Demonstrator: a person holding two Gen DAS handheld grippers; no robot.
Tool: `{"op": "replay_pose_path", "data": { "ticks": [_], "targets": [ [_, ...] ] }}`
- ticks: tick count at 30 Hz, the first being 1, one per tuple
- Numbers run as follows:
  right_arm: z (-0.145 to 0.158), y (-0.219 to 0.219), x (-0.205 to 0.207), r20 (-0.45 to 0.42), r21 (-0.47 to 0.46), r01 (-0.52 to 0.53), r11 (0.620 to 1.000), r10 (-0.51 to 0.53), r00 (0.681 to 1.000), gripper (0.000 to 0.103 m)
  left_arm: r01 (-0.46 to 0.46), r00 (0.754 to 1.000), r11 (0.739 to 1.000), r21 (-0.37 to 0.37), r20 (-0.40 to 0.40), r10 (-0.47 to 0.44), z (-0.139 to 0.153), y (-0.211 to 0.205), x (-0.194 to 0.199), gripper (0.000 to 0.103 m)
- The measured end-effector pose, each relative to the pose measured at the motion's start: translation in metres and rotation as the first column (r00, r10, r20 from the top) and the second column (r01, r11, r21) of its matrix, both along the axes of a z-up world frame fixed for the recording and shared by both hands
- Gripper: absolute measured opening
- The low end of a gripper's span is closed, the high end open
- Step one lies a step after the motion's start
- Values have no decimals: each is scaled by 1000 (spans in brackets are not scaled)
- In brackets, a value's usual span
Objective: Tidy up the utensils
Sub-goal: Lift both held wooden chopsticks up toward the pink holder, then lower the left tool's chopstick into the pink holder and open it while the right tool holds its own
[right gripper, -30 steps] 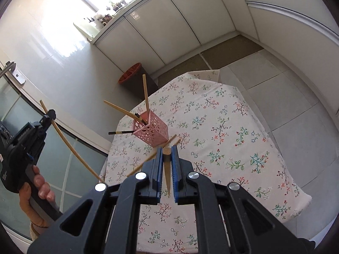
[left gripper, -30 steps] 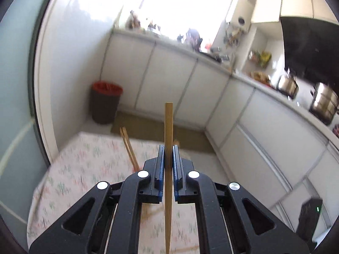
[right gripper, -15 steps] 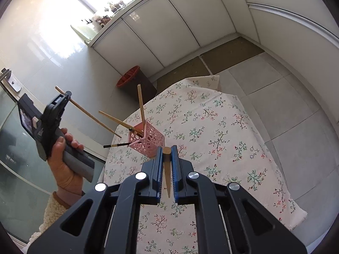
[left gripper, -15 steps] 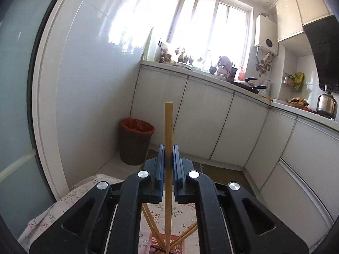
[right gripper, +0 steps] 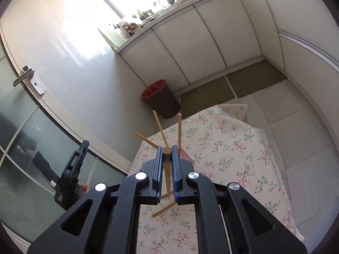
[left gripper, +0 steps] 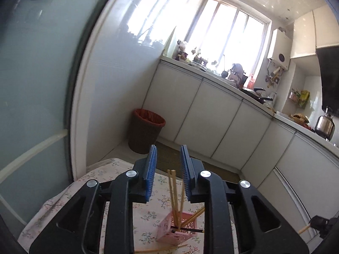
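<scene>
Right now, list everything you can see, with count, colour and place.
basket: one, pink, on the table.
chopsticks in basket: about five, tan wood plus one dark, leaning.
loose chopsticks: at least two, tan, on the cloth by the basket.
held chopstick: one, tan, between the right fingers.
tablecloth: one, white floral.
bin: one, brown with red liner, on the floor.
kettle: one, steel, on the counter.
left gripper: open, above the basket.
right gripper: shut on held chopstick.

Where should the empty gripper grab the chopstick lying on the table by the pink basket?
Judging by its pose, grip the loose chopstick near its middle, coming straight down from above with the open left gripper, fingers either side. It lies flat on the tablecloth, so only its top shows.
</scene>
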State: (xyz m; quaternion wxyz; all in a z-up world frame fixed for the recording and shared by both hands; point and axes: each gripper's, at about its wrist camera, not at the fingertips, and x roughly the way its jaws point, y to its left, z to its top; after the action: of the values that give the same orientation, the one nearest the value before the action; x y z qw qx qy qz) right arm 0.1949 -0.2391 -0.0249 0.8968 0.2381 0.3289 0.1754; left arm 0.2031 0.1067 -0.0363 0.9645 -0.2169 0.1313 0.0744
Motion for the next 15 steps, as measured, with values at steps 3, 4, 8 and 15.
{"op": "replay_pose_path", "data": {
  "ticks": [3, 4, 8, 15],
  "targets": [
    [32, 19, 10, 64, -28, 2, 1000, 0, 998, 8, -46, 999, 997, -67, -11, 46, -3, 34, -20, 39],
    [40, 25, 15, 80, -34, 3, 999, 0, 997, 8, -52, 998, 996, -75, -22, 51, -6, 41, -24, 39],
    [63, 52, 39, 146, -94, 44, 995, -30, 989, 8, -67, 996, 996, -64, -67, 63, -20, 58, -30, 39],
    [68, 64, 63, 134, -69, 59, 996, -49, 990, 8, -35, 989, 995, -96, -150, 20, -40, 78, -14, 39]
  ]
}}
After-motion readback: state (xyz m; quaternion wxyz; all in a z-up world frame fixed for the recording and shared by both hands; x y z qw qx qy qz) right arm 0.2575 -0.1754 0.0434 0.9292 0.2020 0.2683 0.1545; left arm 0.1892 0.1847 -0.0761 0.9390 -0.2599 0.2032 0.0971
